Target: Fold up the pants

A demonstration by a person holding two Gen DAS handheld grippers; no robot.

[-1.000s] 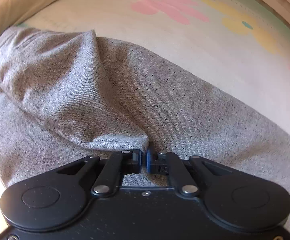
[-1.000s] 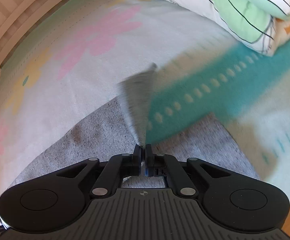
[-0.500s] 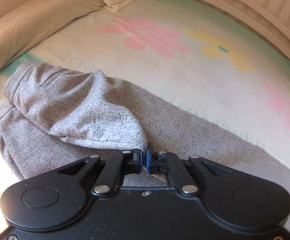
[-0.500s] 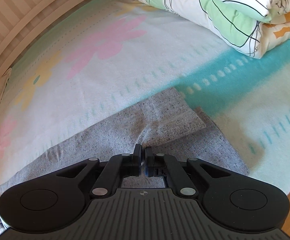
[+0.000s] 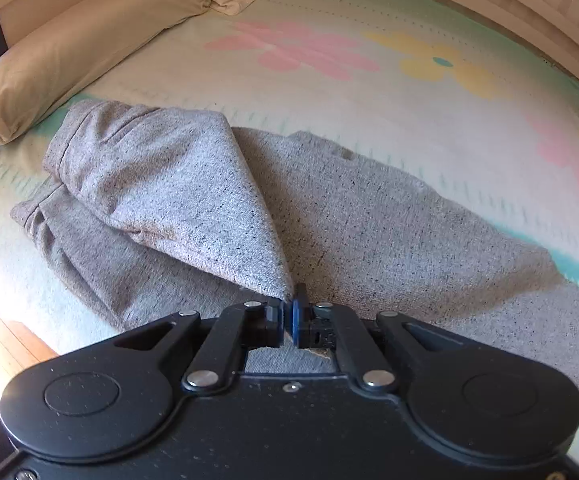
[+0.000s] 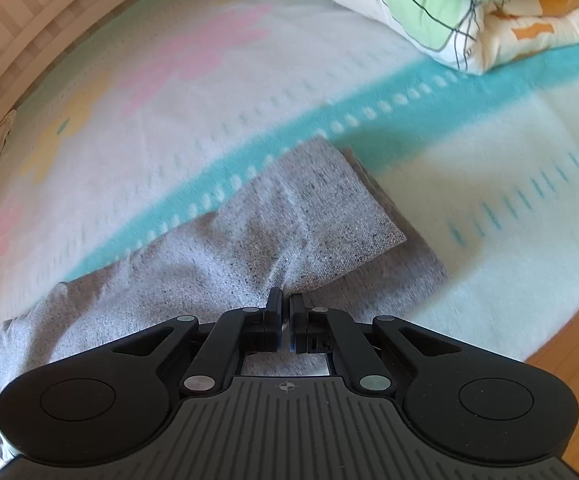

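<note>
Grey marled pants [image 5: 369, 216] lie across a flowered bed sheet [image 5: 329, 92]. In the left wrist view my left gripper [image 5: 289, 306] is shut on the waistband end, pinching a corner of the upper layer and holding it as a raised flap [image 5: 177, 184] over the lower layer. In the right wrist view my right gripper [image 6: 284, 308] is shut on the pants [image 6: 209, 256] near the leg end, with the upper leg's cuff [image 6: 341, 208] lifted and laid back over the lower leg, whose edge shows to its right.
Beige pillows [image 5: 73, 48] lie at the bed's head, at the left wrist view's upper left. A folded floral duvet [image 6: 469, 4] sits on the sheet beyond the cuffs. Striped wall panelling [image 6: 17, 20] runs along the far side. Wooden floor [image 6: 569, 344] shows at the near edge.
Both grippers have lifted and drawn back with the fabric still pinched. More of the bed, the pillows and the duvet has come into view, and the raised cuff now lies flatter.
</note>
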